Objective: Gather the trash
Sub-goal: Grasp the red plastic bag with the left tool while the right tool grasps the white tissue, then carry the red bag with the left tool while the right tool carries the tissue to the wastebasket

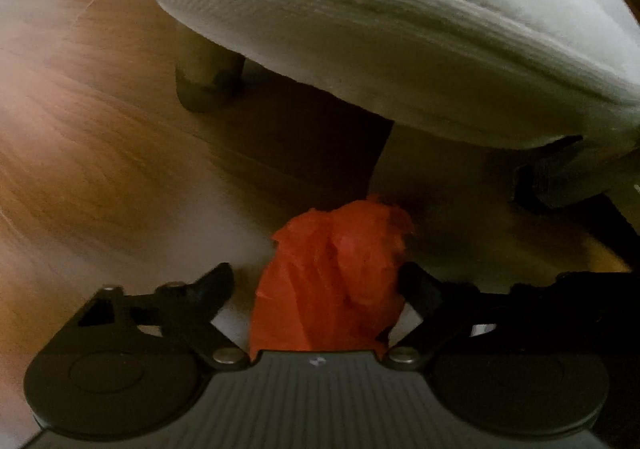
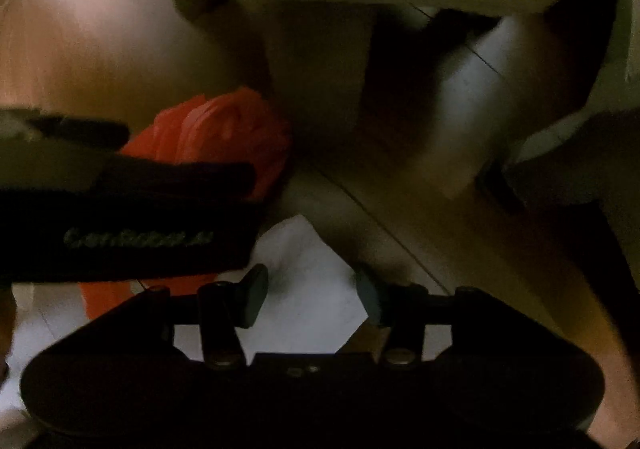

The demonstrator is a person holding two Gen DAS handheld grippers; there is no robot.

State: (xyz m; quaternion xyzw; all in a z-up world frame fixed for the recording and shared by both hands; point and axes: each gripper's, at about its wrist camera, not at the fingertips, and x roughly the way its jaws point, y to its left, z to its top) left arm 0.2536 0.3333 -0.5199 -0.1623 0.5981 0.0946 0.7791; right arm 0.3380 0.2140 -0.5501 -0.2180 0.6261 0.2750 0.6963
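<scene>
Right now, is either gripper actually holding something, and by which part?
Neither grips yet. The crumpled orange plastic bag sits between the open left gripper; the white paper sheet lies between the open right gripper.

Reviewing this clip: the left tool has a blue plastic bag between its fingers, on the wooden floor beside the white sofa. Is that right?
Not quite: the bag is orange, not blue, as the left wrist view shows. It does sit between the left tool's fingers, on the wooden floor beside the white sofa.

Black left gripper [image 1: 316, 281] with ribbed grey body, silver pivot screws, right gripper [image 2: 312, 295] with teal-grey pads
</scene>
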